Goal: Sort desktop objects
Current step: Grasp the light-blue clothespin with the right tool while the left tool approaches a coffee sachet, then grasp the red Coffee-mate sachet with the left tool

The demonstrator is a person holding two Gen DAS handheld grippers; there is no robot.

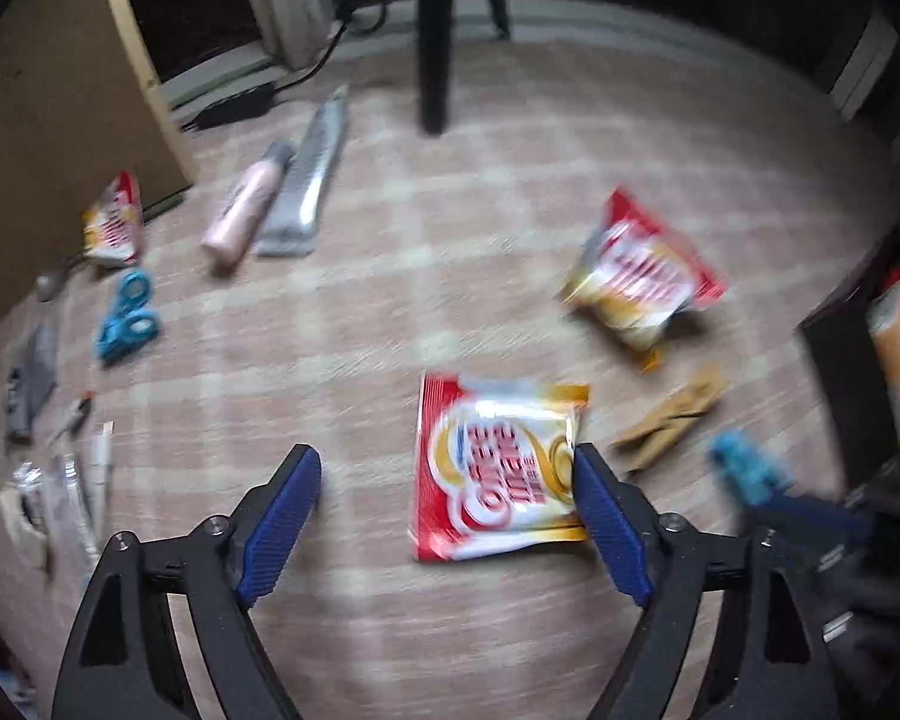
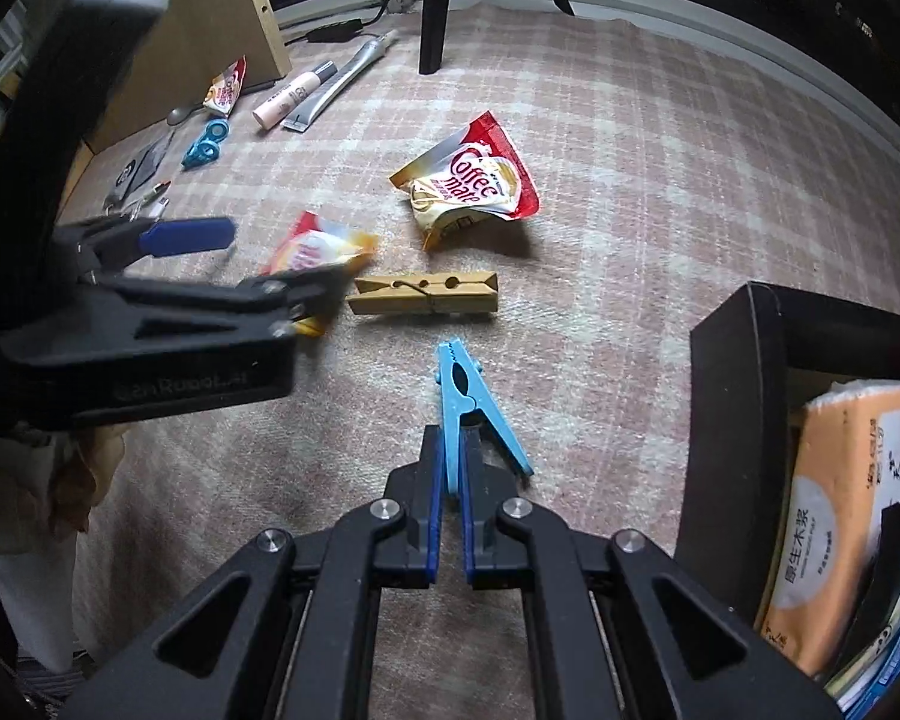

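Holding the blue clothes peg [image 2: 459, 396] in my right claw [image 2: 448, 516], pads clamped on one handle leg, jaws almost closed; peg is stiff light plastic, slick, so grip is best kept deep on that leg. Left claw [image 1: 450, 516] is spread wide, nothing gripped, hovering over the flat creamer sachet [image 1: 501, 468] on the checked cloth [image 1: 390, 300]. Sachet looks light, soft and crinkly; I'd pinch it across an edge seam. Wooden peg [image 2: 426, 294] lies just beside it, black box [image 2: 738, 396] at right.

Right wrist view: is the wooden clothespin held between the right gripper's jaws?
No, the right gripper is shut on the blue plastic clothespin, while the wooden clothespin lies free on the checked cloth.
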